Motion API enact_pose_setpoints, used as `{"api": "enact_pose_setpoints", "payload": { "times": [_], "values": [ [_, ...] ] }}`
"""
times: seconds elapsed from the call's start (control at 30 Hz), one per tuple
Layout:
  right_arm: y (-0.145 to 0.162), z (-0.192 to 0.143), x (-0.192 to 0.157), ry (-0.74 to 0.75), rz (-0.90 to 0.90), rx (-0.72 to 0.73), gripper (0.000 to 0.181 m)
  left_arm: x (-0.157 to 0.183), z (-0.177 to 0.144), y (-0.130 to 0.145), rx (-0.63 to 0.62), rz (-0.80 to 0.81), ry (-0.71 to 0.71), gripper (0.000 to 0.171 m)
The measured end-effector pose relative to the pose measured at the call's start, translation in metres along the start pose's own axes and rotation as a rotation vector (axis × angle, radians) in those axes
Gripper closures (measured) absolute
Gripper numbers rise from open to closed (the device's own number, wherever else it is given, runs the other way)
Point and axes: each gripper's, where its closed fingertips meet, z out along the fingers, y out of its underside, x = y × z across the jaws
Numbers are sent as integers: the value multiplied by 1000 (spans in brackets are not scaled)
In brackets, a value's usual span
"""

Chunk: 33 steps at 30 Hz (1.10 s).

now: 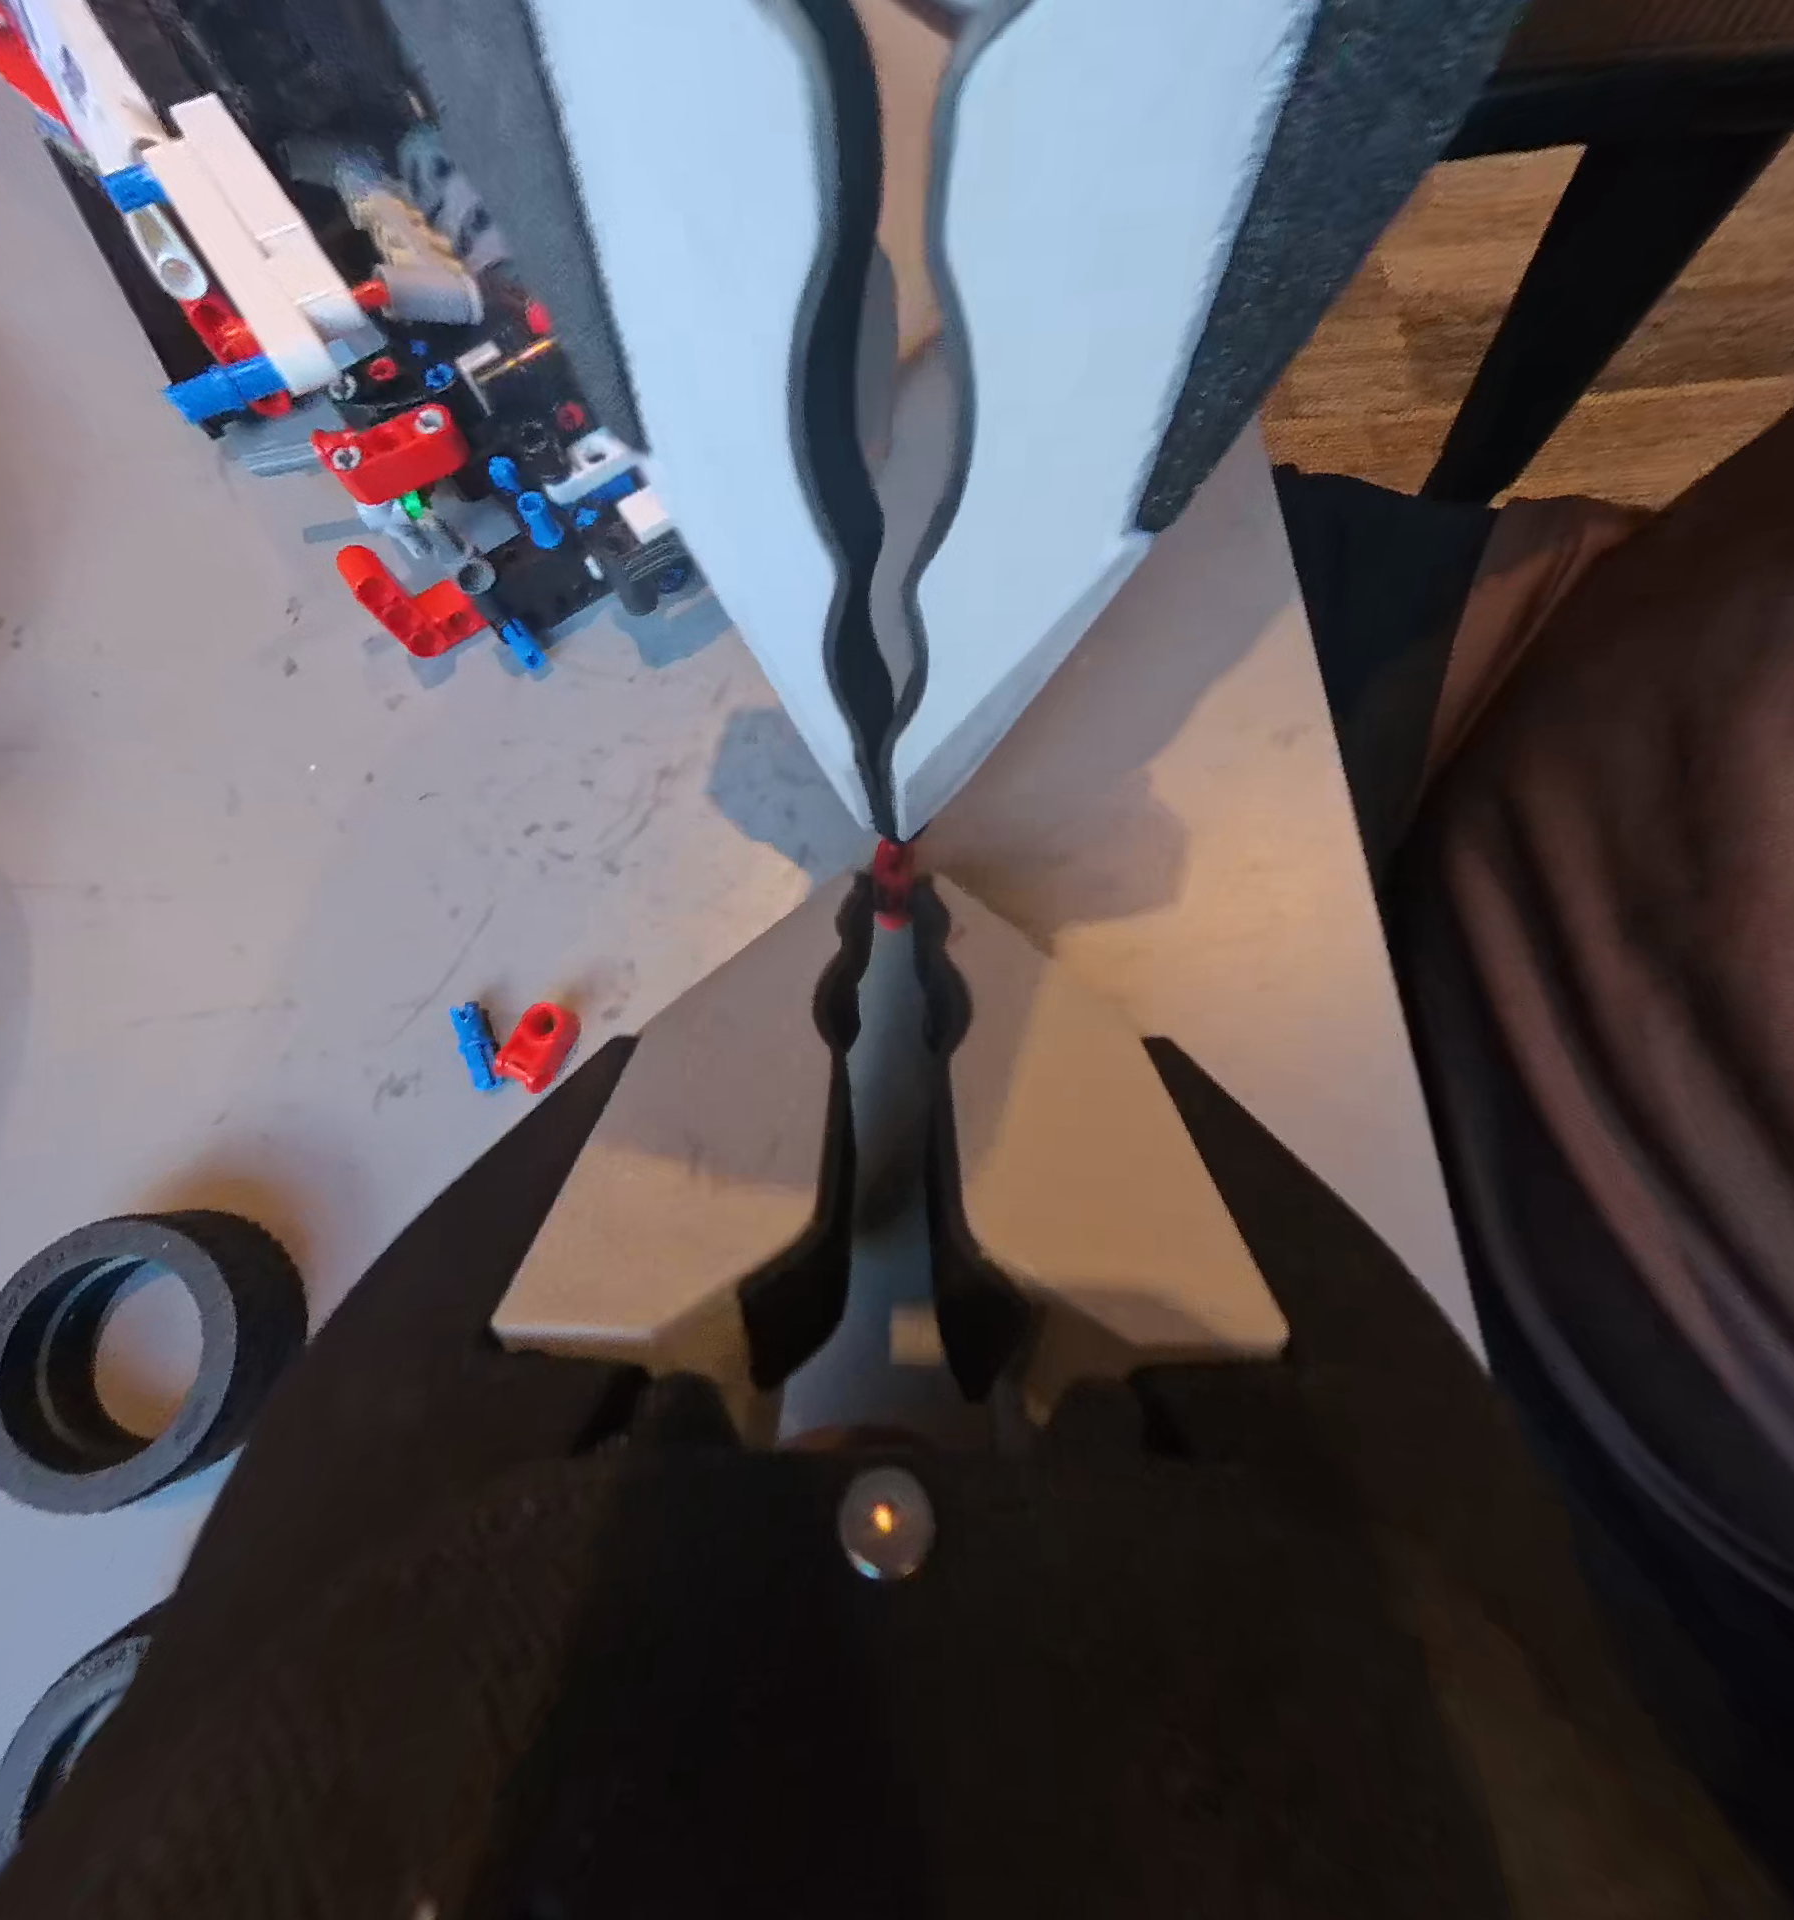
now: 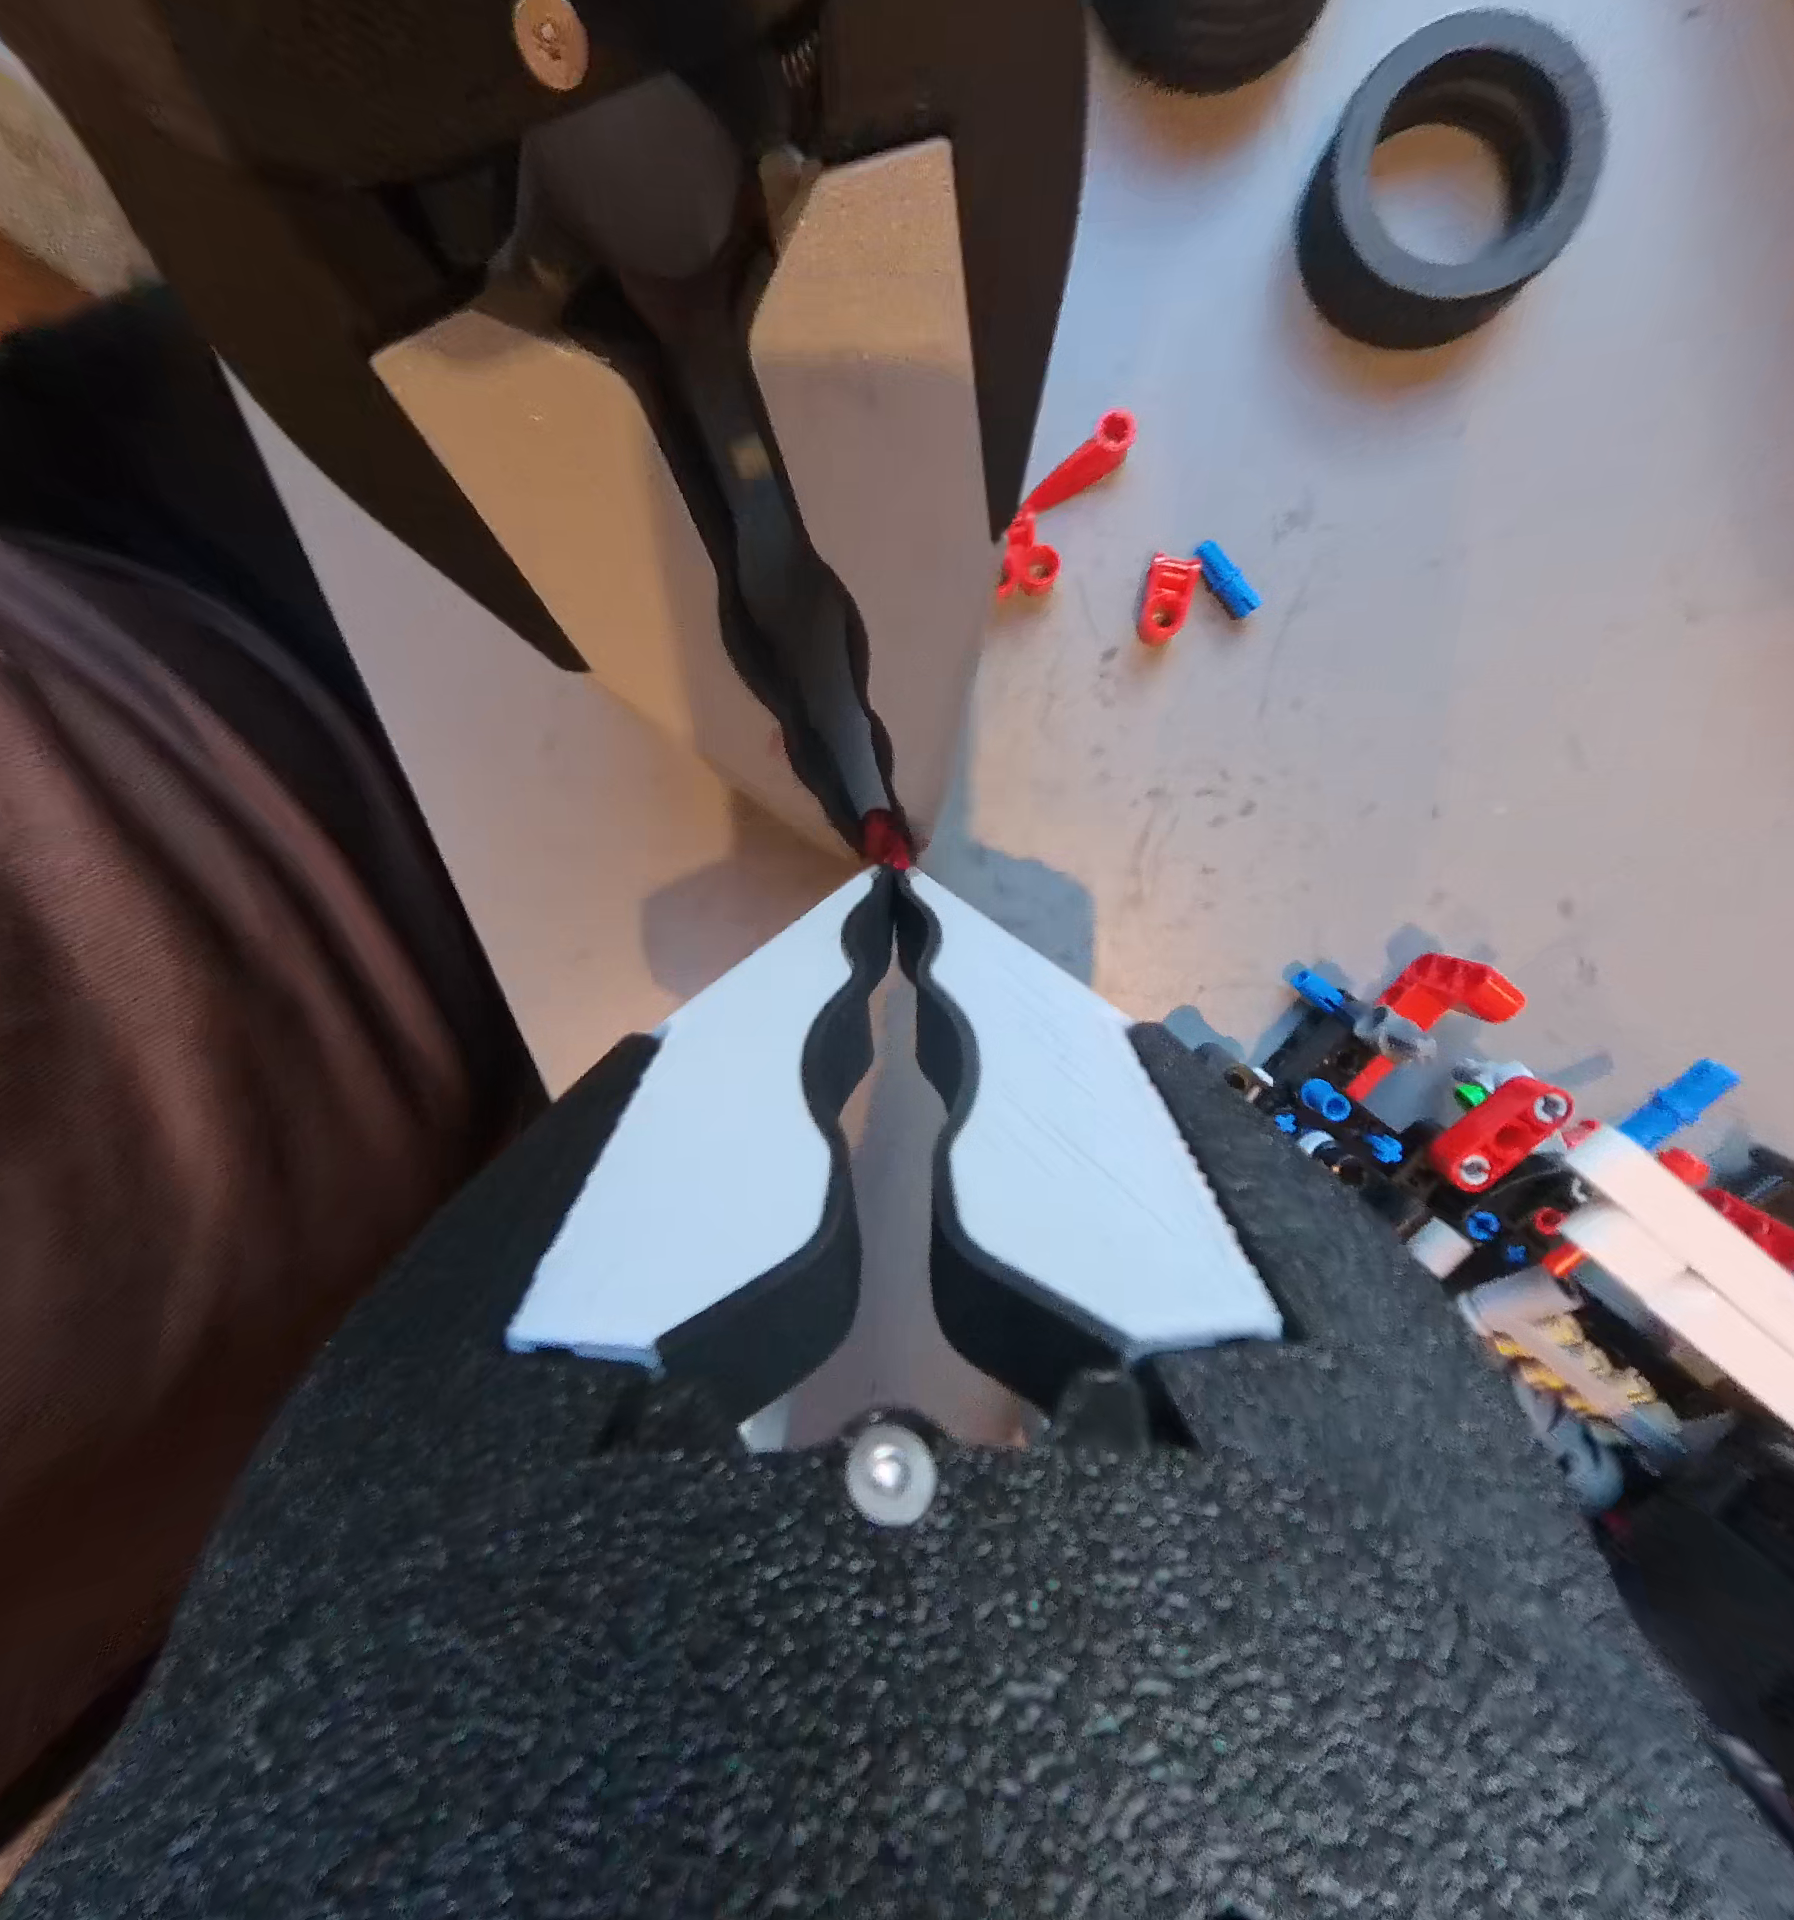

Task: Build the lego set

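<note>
My left gripper (image 1: 891,902), with tan fingers and black pads, is shut on a small red lego pin (image 1: 892,883) at its very tips, above the grey table. My right gripper (image 2: 888,883), with white fingers, is shut, and its tips meet the free end of the red pin (image 2: 885,837) head-on. Each gripper also shows in the other's view: the left gripper (image 2: 877,826) from above, the right gripper (image 1: 888,831) from above. Whether the right tips pinch the pin I cannot tell. The partly built lego model (image 1: 436,436) (image 2: 1495,1174) lies off to the side.
A loose red connector (image 1: 537,1044) (image 2: 1168,597) and blue pin (image 1: 474,1044) (image 2: 1227,580) lie together on the table. A thin red lever piece (image 2: 1069,483) lies near them. Two black tyres (image 1: 129,1361) (image 2: 1449,197) are nearby. A person's dark clothing (image 1: 1651,1039) borders the table edge. Only a small space, under 4 cm, lies between the two pairs of fingers.
</note>
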Motion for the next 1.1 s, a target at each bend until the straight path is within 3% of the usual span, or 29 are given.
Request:
{"api": "enact_pose_setpoints", "payload": {
  "times": [0.1,0.17,0.23,0.3,0.4,0.5,0.63,0.7,0.8,1.1],
  "values": [
    [-8,-10,5,46,38,166,181,0,-4,-7,51,-44,30,167],
    [-18,-32,9,74,85,344,181,8,-13,-22,156,-186,158,167],
    [-21,-54,8,61,142,474,169,11,-27,-38,285,-381,318,167],
    [-17,-68,2,30,156,550,163,16,-36,-45,344,-506,446,167],
    [-4,-73,-7,42,96,555,161,16,-34,-43,348,-555,437,167],
    [6,-70,-8,106,42,537,161,10,-24,-33,280,-499,274,167],
    [9,-72,-10,155,-25,611,161,-10,-14,-3,40,-229,-115,167],
    [13,-74,-9,174,-54,645,161,-14,-12,7,-50,-115,-225,167],
    [22,-76,-2,191,-75,689,161,-14,-9,8,-75,-58,-274,167],
    [31,-83,9,175,-88,772,162,-13,-3,2,-6,-25,-241,167]
  ]
}}
